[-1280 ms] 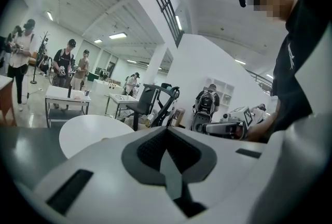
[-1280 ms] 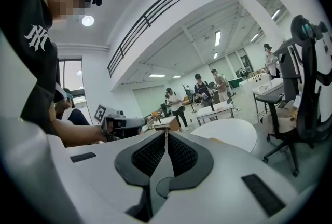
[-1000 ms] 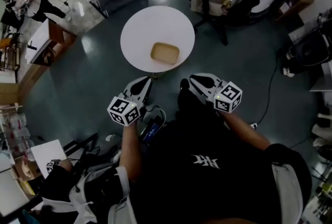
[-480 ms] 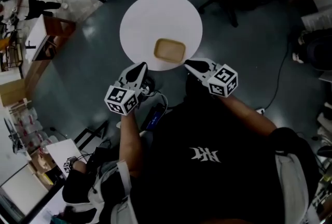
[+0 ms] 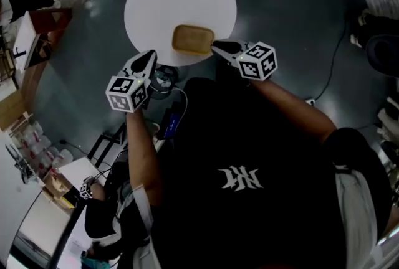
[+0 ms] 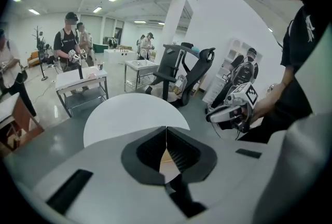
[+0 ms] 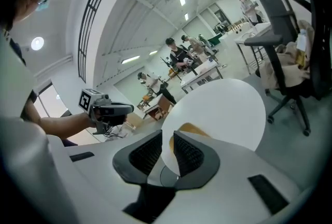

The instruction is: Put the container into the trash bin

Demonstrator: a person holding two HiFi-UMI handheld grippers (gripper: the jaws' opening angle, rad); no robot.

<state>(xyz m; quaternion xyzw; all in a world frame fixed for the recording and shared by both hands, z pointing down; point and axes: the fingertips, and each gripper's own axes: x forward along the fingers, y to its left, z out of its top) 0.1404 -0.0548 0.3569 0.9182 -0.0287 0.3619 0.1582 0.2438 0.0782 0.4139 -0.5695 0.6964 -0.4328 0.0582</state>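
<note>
A shallow tan container [image 5: 192, 38] lies near the front edge of the round white table [image 5: 168, 0]. My left gripper [image 5: 151, 53] hangs just off the table's near-left rim, its jaws shut with nothing in them. In the left gripper view the gripper [image 6: 166, 129] points at the table [image 6: 124, 116], and a sliver of the container [image 6: 165, 159] shows behind the jaws. My right gripper [image 5: 215, 45] reaches the container's right end. Its jaws [image 7: 167, 137] are opening with a narrow gap, nothing between them, and the container [image 7: 189, 128] lies just beyond on the table [image 7: 223, 109].
Cables and a power strip [image 5: 163, 81] lie on the dark floor under the table's near side. An office chair [image 7: 290, 36] stands to the right beyond the table. Desks [image 6: 80, 80] and several people stand farther off. A wooden crate [image 5: 43, 37] sits at left.
Both grippers have moved forward and down to the table's near edge. The right gripper now reaches the container's end and its jaws have parted slightly. The left stays shut.
</note>
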